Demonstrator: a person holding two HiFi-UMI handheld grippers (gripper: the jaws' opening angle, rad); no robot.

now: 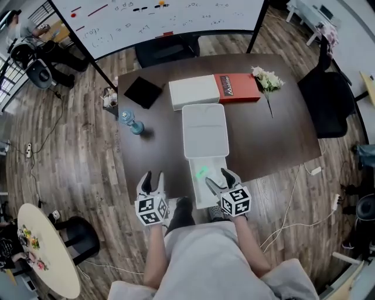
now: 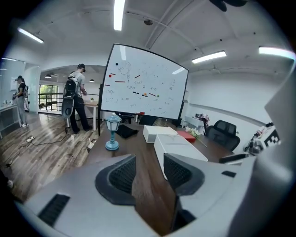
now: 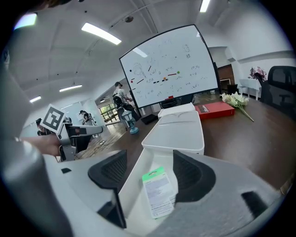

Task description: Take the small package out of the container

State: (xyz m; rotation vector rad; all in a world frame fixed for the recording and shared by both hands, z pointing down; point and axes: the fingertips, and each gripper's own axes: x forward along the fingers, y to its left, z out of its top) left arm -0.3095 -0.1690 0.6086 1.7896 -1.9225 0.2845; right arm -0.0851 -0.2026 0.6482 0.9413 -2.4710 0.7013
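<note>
Head view: small package (image 1: 203,174) lengthwise in container (image 1: 204,132), green end away; left tongs (image 1: 153,176) and right tongs (image 1: 217,177) apart.

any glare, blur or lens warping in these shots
Head view: evenly lit, sharp, though the fisheye bows the whiteboard edge; the small package in the container is only a pale green smudge. Left gripper view: black corners, ceiling light strip blown out. Right gripper view: package print visible but too soft to read.
</note>
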